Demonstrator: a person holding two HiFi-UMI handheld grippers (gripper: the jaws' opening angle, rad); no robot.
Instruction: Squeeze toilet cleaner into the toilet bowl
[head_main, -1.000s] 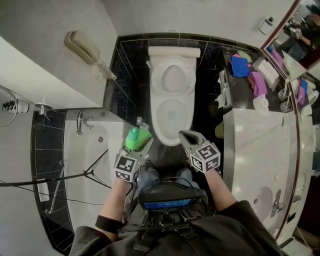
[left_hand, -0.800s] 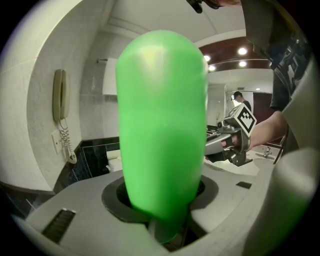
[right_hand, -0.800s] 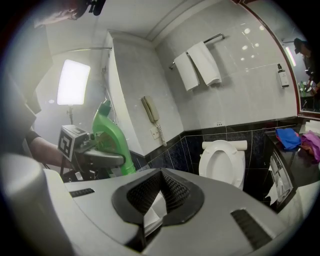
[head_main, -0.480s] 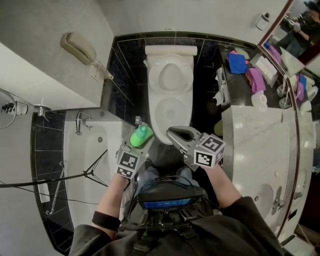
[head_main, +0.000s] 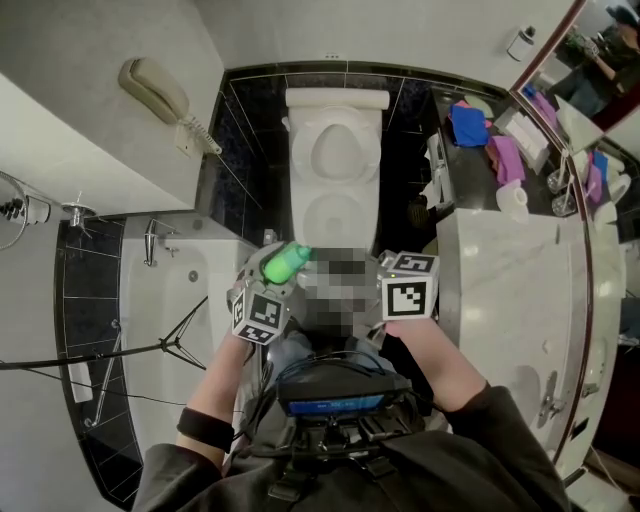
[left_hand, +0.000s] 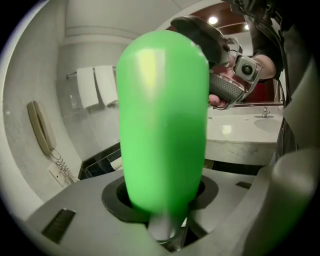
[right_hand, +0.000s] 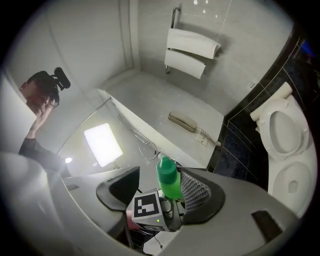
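While the left gripper (head_main: 262, 288) keeps its tight hold on the green bottle (head_main: 285, 263) near the front of the toilet bowl (head_main: 335, 215), the head view shows the right gripper (head_main: 400, 285) higher than a second ago. The left gripper view shows the bottle squeezed between its jaws. The right gripper view shows its jaws, which have just been opening wide, with the bottle in the gap, not pressed.

You hold the green bottle (head_main: 285, 263) tilted, its capped tip toward the white toilet (head_main: 300, 190). Toilet stands just ahead, bowl uncovered.
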